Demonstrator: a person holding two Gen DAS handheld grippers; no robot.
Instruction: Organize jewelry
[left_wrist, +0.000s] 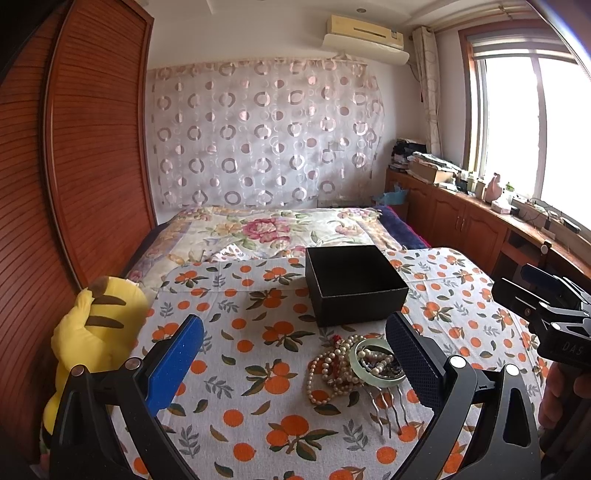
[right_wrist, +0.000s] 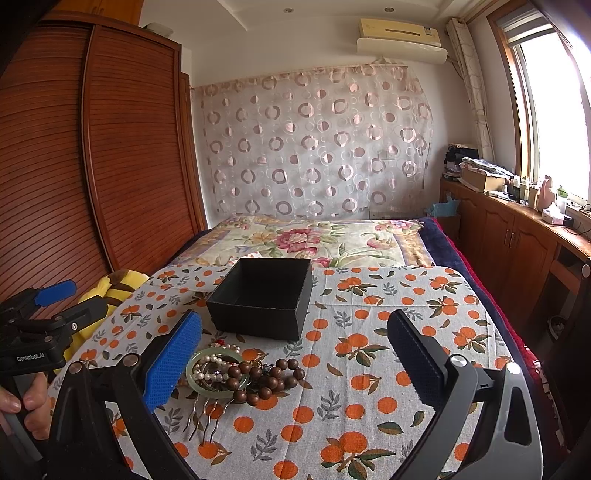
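An open black box (left_wrist: 354, 284) stood upright on the table. Just in front of it, apart, lay a tangled heap: pearl necklace (left_wrist: 328, 369), pale green bangle (left_wrist: 373, 363), brown wooden beads (right_wrist: 266, 376), and a metal hair comb (left_wrist: 386, 404) with prongs toward the camera.

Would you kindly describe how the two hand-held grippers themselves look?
Each hand-held gripper, left and right, has a black frame with silver rivets and two textured blue pads. White lettering "GenRobot.AI" marks the left body; "DAS" is embossed on the right.
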